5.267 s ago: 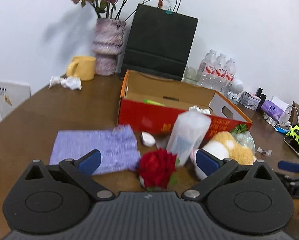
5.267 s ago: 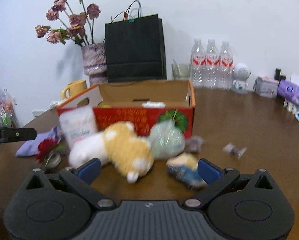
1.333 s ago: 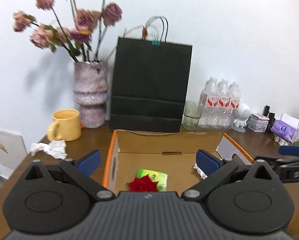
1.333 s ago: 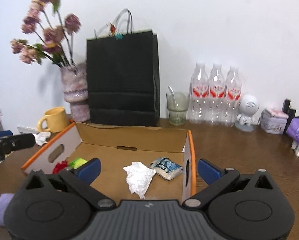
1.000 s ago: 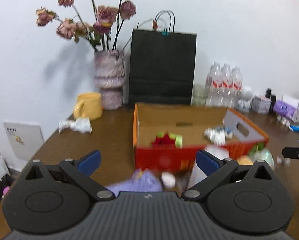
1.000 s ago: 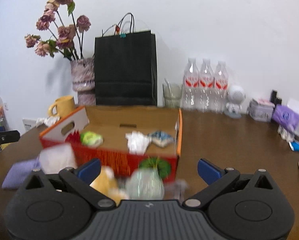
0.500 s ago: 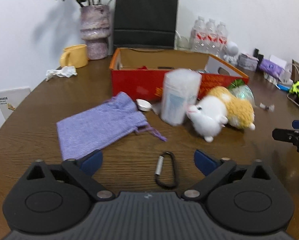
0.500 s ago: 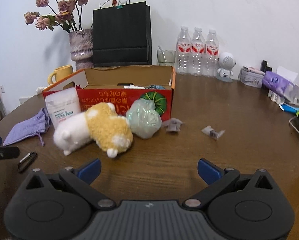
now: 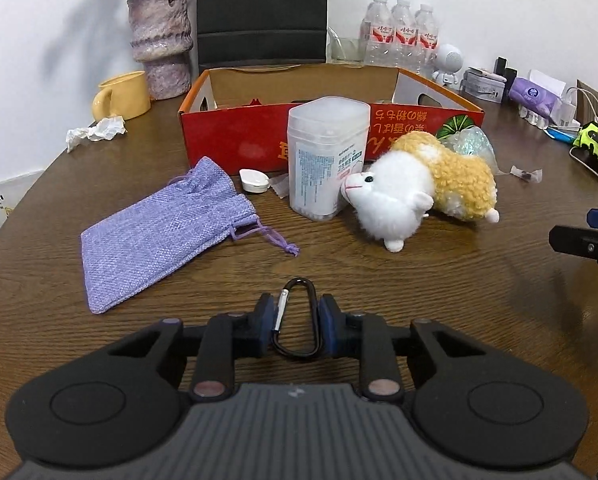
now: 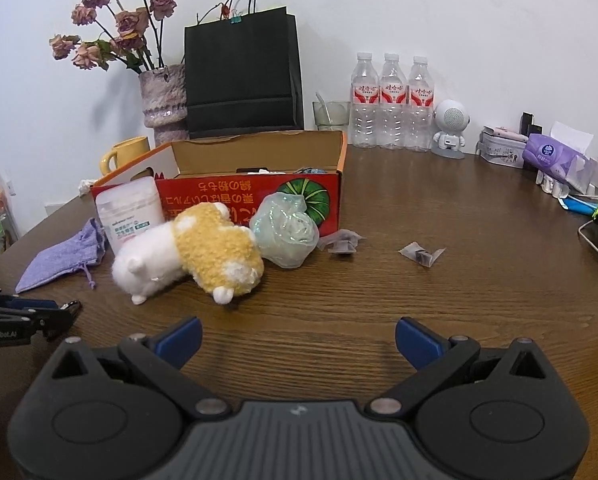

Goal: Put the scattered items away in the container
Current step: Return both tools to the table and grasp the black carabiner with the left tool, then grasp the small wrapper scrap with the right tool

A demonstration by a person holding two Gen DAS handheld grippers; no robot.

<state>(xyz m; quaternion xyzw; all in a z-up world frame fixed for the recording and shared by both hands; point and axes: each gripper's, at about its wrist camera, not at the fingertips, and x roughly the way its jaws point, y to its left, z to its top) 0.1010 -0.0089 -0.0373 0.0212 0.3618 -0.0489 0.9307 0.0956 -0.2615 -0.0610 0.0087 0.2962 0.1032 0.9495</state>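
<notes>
My left gripper (image 9: 296, 326) is shut on a black carabiner (image 9: 297, 299) lying on the brown table. Beyond it lie a purple drawstring pouch (image 9: 159, 232), a clear plastic jar (image 9: 326, 160) and a white and yellow plush toy (image 9: 419, 188), all in front of the red cardboard box (image 9: 331, 132). My right gripper (image 10: 297, 342) is open and empty over bare table, nearer than the plush toy (image 10: 191, 252), a crumpled clear bag (image 10: 287, 236) and two small wrappers (image 10: 421, 254). The box (image 10: 255, 196) holds a few items, mostly hidden by its wall.
A yellow mug (image 9: 121, 94), a vase of dried flowers (image 9: 159, 40), a black paper bag (image 10: 241, 72) and three water bottles (image 10: 391, 100) stand behind the box. Crumpled tissue (image 9: 95, 134) lies at the left. Small gadgets and tissue packs (image 10: 551, 156) crowd the right edge.
My left gripper has dropped to the table and closed on the carabiner, which lay free between its open fingers half a second ago. My right gripper has stayed open and shifted slightly.
</notes>
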